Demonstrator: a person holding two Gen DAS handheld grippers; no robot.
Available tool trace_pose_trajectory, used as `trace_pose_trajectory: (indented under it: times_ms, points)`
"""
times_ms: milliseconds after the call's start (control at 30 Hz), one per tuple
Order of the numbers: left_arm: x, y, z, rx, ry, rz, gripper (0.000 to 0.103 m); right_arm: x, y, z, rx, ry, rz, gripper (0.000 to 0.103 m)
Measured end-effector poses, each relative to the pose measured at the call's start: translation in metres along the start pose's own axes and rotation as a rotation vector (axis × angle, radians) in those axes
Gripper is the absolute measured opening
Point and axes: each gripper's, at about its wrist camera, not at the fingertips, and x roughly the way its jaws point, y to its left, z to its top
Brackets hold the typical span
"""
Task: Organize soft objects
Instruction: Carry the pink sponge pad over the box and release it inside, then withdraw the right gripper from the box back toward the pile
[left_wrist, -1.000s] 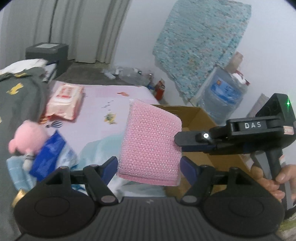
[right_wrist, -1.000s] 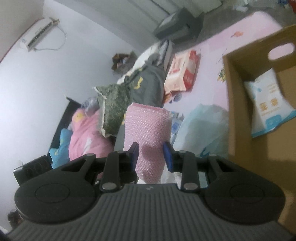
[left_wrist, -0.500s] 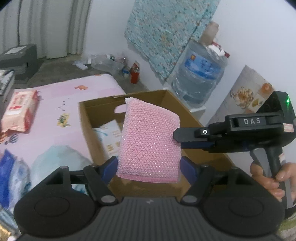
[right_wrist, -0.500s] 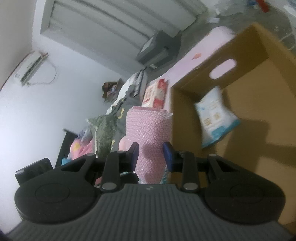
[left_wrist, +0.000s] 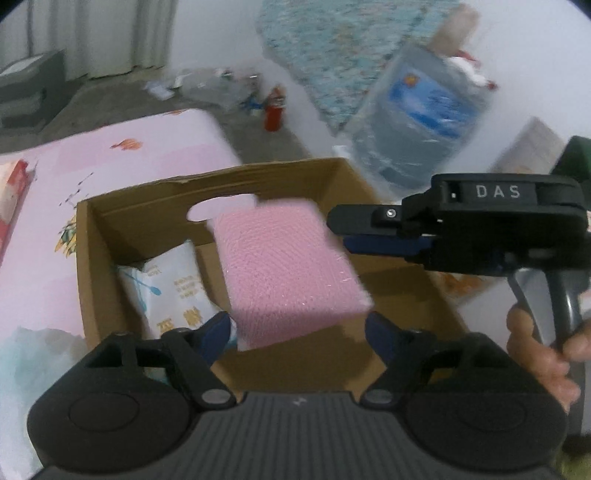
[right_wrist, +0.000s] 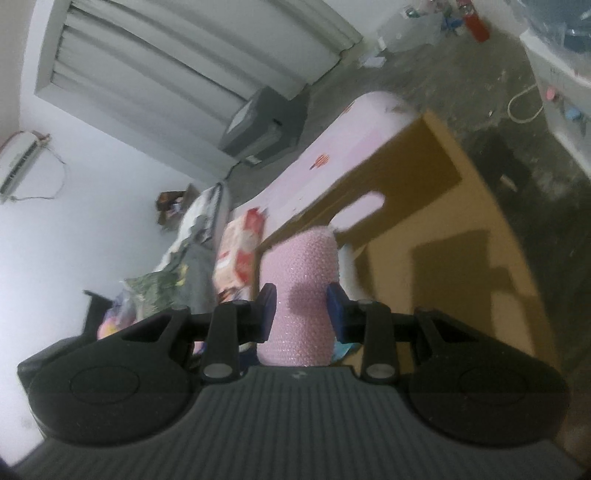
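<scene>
My right tongs (right_wrist: 301, 308) pinch the pink sponge (right_wrist: 301, 291) across its narrow sides, the blue pads pressed into it. In the left view those tongs (left_wrist: 384, 230) reach in from the right and hold the sponge (left_wrist: 288, 273) by one edge, tilted, above the open cardboard box (left_wrist: 92, 266). My left tongs (left_wrist: 299, 332) hang just below it, spread wide and holding nothing. Beyond them a white wipes packet (left_wrist: 177, 291) lies in the box against its left wall.

The sponge is soft and gripped only at its edge, so I judge it could sag or twist free early. If I let go while it is tilted, it could catch the near rim or land on the packet.

My right hand (left_wrist: 535, 347) grips the handle low at the right, with the tongs held level and pointing leftward across the box. The left tongs point forward and down into it.
</scene>
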Motion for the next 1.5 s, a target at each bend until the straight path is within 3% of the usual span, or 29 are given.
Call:
trace_pose_trajectory:
  times_ms: [100,233,500,633,733,800,1000,1133,1200,1500]
  points:
    - [0.009,0.009,0.004,-0.036,0.004,0.044,0.083,0.031,-0.010,0.009,-0.023,0.020,-0.070,0.030]
    - [-0.010,0.020,0.005,-0.040,-0.027,0.004,0.086,0.062,-0.021,0.007,-0.014,0.060,-0.117,0.030]
    - [-0.055,0.040,0.009,-0.081,-0.101,-0.043,0.087,0.056,-0.032,-0.013,0.041,0.080,-0.135,0.031]
    - [-0.087,0.051,0.002,-0.106,-0.149,-0.074,0.088,0.057,-0.035,-0.015,0.051,0.065,-0.217,0.036]
    - [-0.111,0.065,-0.009,-0.130,-0.177,-0.066,0.088,0.074,-0.023,-0.006,-0.025,0.036,-0.292,0.043]
    - [-0.125,0.076,-0.019,-0.135,-0.192,-0.049,0.088,0.092,-0.015,0.000,-0.060,0.042,-0.336,0.055]
    - [-0.163,0.125,-0.060,-0.202,-0.217,-0.005,0.089,0.141,0.000,0.007,-0.177,-0.006,-0.549,0.058]
    - [-0.177,0.158,-0.082,-0.265,-0.236,0.045,0.088,0.153,-0.006,0.006,-0.146,-0.028,-0.554,0.065]
    - [-0.182,0.170,-0.091,-0.287,-0.242,0.059,0.088,0.156,-0.005,0.004,-0.134,-0.038,-0.531,0.073]
    - [-0.196,0.201,-0.137,-0.337,-0.264,0.112,0.088,0.167,0.015,-0.014,-0.157,0.016,-0.444,0.073]
